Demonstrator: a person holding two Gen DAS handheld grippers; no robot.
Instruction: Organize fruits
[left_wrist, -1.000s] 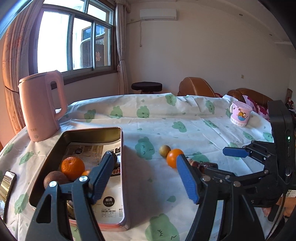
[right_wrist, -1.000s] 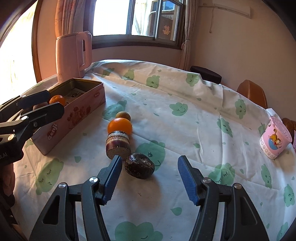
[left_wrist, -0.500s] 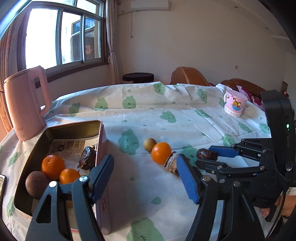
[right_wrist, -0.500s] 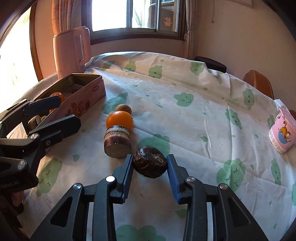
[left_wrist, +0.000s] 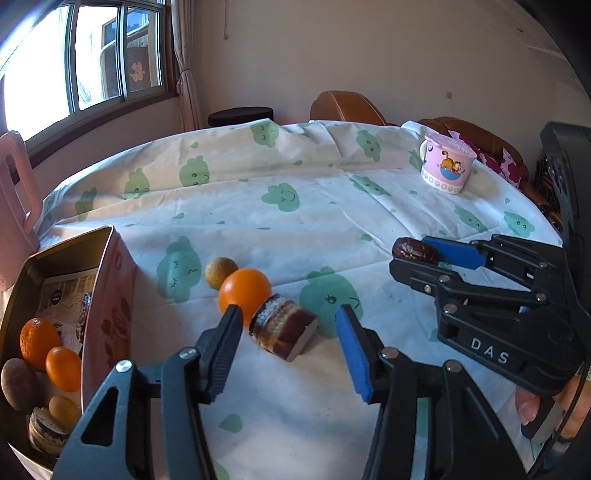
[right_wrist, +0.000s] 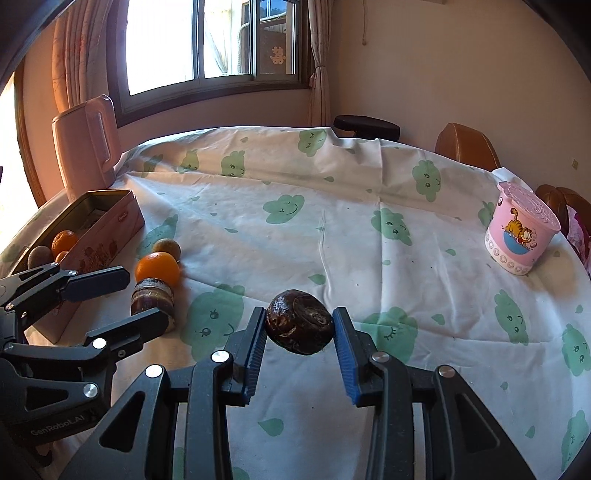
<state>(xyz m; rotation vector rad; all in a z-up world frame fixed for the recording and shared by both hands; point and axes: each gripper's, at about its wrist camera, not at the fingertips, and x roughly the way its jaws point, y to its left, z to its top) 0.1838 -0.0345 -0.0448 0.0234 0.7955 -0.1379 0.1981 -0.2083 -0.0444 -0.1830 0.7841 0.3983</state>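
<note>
My right gripper (right_wrist: 298, 334) is shut on a dark brown wrinkled fruit (right_wrist: 299, 321) and holds it just above the tablecloth; the fruit also shows in the left wrist view (left_wrist: 412, 250). My left gripper (left_wrist: 288, 341) is open, its fingers on either side of a cut dark striped fruit (left_wrist: 284, 330) lying on the cloth. An orange (left_wrist: 244, 290) touches that fruit, and a small yellow-brown fruit (left_wrist: 221, 272) lies behind the orange. The pink tin box (left_wrist: 110, 295) at the left holds several fruits.
A pink kettle (right_wrist: 86, 146) stands behind the tin near the window. A pink cartoon cup (right_wrist: 519, 234) stands at the table's right edge. Brown chairs (left_wrist: 345, 109) and a dark stool (left_wrist: 240, 116) are beyond the far edge.
My right gripper closed on the dark wrinkled fruit and lifted it. My left gripper moved right from over the tin to around the cut striped fruit.
</note>
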